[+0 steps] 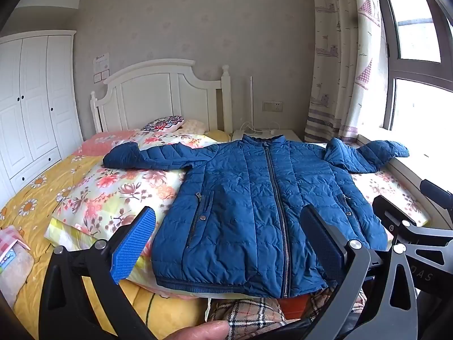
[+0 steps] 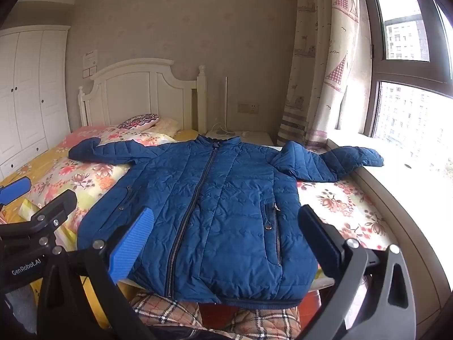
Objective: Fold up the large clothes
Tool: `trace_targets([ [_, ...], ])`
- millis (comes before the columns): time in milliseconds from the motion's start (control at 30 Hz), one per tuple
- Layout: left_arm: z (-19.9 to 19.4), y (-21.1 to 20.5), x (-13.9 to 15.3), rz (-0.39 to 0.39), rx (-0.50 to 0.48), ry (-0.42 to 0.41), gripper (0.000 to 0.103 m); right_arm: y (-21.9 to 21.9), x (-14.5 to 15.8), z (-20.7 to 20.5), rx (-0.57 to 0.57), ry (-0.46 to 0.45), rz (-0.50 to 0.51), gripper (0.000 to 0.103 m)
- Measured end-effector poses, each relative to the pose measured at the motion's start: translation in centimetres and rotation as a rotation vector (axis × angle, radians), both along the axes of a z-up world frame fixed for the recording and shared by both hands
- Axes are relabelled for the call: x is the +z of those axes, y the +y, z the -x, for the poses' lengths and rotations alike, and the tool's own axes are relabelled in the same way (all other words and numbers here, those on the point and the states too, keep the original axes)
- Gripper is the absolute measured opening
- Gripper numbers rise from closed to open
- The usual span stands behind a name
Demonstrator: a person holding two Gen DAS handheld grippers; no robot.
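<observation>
The blue jacket (image 1: 254, 206) lay zipped and spread flat on the bed (image 1: 36, 198). Left claw (image 1: 226, 246) and right claw (image 2: 223, 243) hovered apart, holding nothing. The puffy, slick fabric (one sleeve (image 2: 339, 161) draped onto the windowsill (image 2: 419, 175)) might slip and spring any fold open.

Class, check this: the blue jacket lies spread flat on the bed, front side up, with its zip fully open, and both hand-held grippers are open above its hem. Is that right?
Not quite. The jacket's zip is closed up to the collar, as both wrist views show. The rest holds: it lies front up on the bed, and the left hand-held gripper and right hand-held gripper are open above the hem.
</observation>
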State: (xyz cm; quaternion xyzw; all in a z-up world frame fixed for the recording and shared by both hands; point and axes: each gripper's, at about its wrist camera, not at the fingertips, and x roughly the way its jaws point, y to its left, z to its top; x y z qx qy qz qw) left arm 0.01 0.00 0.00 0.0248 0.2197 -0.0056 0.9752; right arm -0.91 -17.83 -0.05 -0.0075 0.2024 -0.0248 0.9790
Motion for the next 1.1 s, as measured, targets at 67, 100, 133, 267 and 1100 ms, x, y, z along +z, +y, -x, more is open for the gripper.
trace_targets([
  [67, 0.0, 0.01, 0.0, 0.002, 0.0, 0.0, 0.099, 0.01, 0.03, 0.0, 0.0, -0.001, -0.001, 0.101],
  [100, -0.01, 0.01, 0.0, 0.002, 0.0, 0.0, 0.099, 0.02, 0.04, 0.01, -0.001, -0.001, -0.001, 0.101],
  [133, 0.01, 0.01, 0.0, 0.002, 0.0, -0.002, 0.099, 0.03, 0.06, 0.01, -0.001, -0.001, -0.001, 0.101],
  [267, 0.01, 0.01, 0.01, 0.003, 0.0, 0.0, 0.099, 0.05, 0.09, 0.06, -0.002, -0.002, -0.001, 0.101],
  [1100, -0.01, -0.04, -0.04, 0.005, 0.0, 0.008, 0.099, 0.23, 0.31, 0.11, 0.0, 0.0, 0.0, 0.101],
])
